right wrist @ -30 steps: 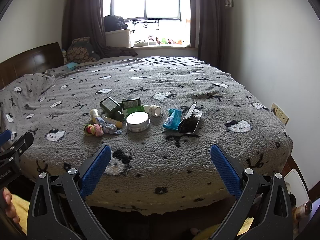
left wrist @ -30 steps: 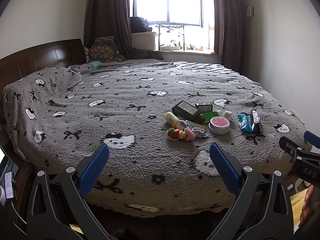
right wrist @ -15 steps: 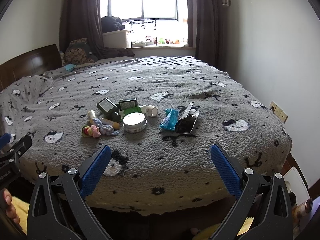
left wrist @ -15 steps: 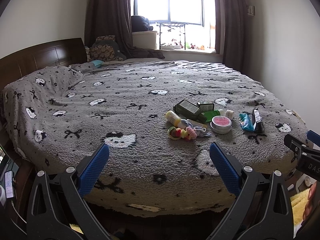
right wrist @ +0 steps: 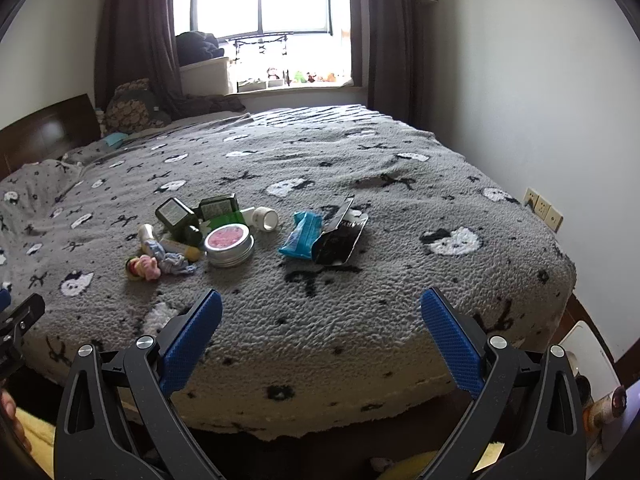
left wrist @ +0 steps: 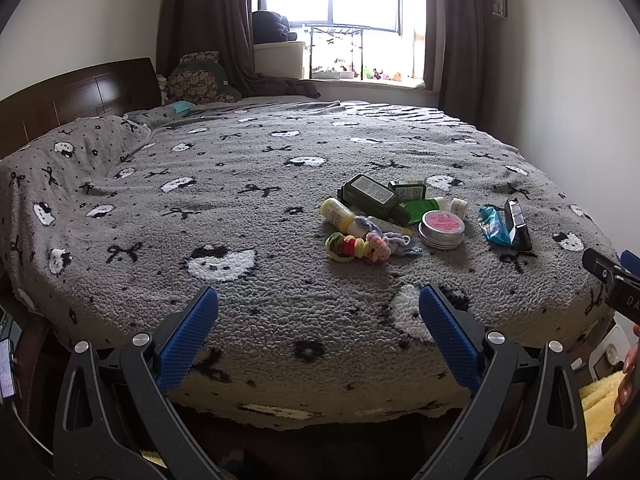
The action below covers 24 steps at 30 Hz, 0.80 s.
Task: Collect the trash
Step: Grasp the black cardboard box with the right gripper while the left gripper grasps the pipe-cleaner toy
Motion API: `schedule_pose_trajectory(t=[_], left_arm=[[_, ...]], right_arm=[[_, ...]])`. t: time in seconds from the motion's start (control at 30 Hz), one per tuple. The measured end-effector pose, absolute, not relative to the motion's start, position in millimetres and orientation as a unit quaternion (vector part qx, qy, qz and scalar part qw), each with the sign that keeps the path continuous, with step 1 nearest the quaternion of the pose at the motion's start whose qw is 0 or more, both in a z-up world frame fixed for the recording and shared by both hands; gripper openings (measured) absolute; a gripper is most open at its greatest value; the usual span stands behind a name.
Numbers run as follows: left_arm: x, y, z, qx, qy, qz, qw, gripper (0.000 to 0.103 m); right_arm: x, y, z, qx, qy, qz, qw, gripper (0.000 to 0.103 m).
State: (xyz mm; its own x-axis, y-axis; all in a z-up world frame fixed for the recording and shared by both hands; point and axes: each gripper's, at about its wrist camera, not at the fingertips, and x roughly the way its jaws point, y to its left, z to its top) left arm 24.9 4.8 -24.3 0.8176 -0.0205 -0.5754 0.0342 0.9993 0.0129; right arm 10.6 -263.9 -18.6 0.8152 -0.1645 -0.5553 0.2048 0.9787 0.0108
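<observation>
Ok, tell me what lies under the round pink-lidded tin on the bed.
The round tin sits on the grey blanket, its far edge against the green tube. Whether the tube's end runs beneath it is hidden by the tin itself.

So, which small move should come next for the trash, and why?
Probably ease the right gripper forward toward the black wrapper and blue wrapper. Both grippers are open and empty, short of the bed. The two wrappers lie side by side, apart from the tin and the bottles, nearer the right side.
</observation>
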Motion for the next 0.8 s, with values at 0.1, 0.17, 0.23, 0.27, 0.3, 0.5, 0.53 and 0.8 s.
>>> schedule_pose_trajectory(t=[0.1,0.17,0.23,0.27,0.3,0.5,0.53,0.8], left_arm=[[33.1,3.9,-31.8,0.017,0.307,-0.012,0.951,0.095],[39.7,3.4,-36.9,0.018,0.309,-0.012,0.951,0.095],[47.6,1.7,-41.9,0.02,0.312,-0.016,0.95,0.095],[51.9,0.2,-44.5,0.021,0.315,-0.02,0.949,0.095],[57.3,-1.4,-47.2,0.023,0.319,-0.023,0.947,0.095],[93.1,-15.4,-65.5,0.041,0.339,-0.028,0.94,0.095],[99.2,-16.5,-67.8,0.042,0.341,-0.03,0.939,0.095],[138.6,-21.3,-77.6,0.033,0.353,-0.058,0.933,0.095]], right_arm=[[15.4,-266.4,-19.7,0.031,0.279,-0.093,0.955,0.1],[20.4,-267.7,-21.6,0.033,0.278,-0.089,0.956,0.1],[26.7,-271.1,-24.9,0.038,0.281,-0.09,0.955,0.1],[30.8,-273.5,-27.3,0.042,0.287,-0.093,0.952,0.1],[35.6,-276.3,-29.8,0.048,0.295,-0.096,0.95,0.1],[75.8,-295.7,-42.8,0.064,0.324,-0.102,0.938,0.1],[85.7,-299.0,-45.0,0.062,0.329,-0.103,0.936,0.1],[166.4,-332.9,-64.2,0.089,0.362,-0.106,0.922,0.098]])
